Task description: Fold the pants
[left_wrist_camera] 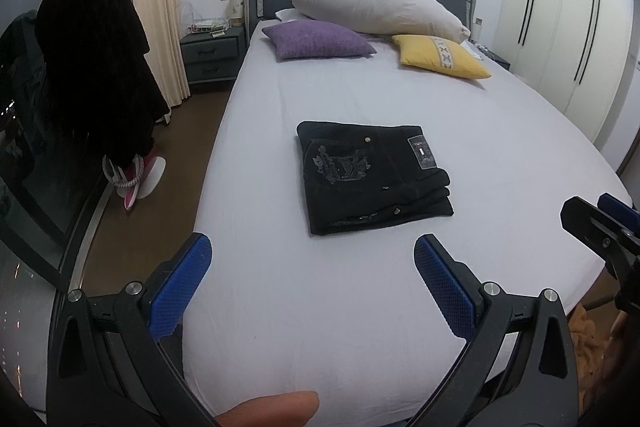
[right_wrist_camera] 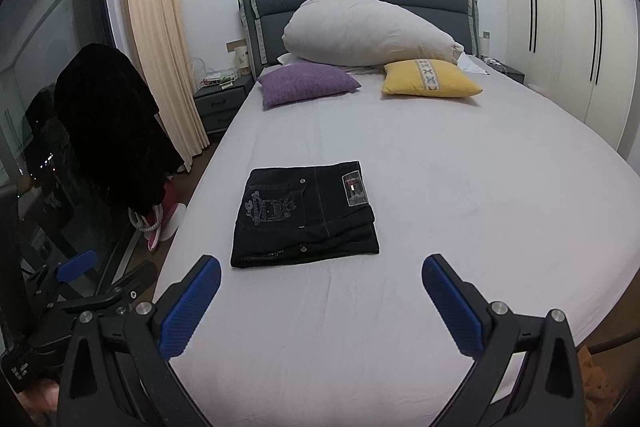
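Black pants (right_wrist_camera: pixel 306 215) folded in a compact stack on grey bed (right_wrist_camera: pixel 460 227), label patch up; right gripper (right_wrist_camera: pixel 320 279) empty, jaws spread, short of the stack.

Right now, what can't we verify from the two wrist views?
- Pants: inner layers and underside hidden by the top fold, both views.
- Patch text: too small.
- Nightstand clutter: too small, blurred.
- Right gripper in the left view: cut off by the edge.
- Left gripper in the right view: only partly visible.
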Demonstrator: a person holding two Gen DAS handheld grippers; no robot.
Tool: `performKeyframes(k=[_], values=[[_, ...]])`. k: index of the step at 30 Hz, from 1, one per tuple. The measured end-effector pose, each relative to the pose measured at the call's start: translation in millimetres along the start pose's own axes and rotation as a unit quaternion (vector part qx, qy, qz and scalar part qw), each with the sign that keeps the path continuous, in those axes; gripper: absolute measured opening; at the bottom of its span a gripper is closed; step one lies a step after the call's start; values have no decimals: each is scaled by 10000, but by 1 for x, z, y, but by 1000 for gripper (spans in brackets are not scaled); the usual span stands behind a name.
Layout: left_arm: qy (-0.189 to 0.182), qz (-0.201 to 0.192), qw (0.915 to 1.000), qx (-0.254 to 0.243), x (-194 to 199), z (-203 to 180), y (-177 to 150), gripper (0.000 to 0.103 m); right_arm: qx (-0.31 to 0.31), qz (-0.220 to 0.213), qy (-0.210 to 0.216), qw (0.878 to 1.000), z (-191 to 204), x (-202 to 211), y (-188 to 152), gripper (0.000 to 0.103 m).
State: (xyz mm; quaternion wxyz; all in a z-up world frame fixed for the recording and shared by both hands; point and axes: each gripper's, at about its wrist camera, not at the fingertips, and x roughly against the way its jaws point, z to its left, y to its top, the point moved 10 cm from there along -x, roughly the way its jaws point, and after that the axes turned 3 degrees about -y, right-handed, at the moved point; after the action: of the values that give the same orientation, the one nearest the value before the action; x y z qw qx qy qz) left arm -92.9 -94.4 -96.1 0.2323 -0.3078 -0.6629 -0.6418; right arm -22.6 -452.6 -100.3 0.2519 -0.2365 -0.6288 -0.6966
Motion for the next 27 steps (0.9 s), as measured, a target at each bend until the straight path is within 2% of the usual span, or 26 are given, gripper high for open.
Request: performKeyframes(k=[27], values=[[23,68,10000,-9,-9,3,-4,103,64,136,34,9999,2,-5,-8,103]])
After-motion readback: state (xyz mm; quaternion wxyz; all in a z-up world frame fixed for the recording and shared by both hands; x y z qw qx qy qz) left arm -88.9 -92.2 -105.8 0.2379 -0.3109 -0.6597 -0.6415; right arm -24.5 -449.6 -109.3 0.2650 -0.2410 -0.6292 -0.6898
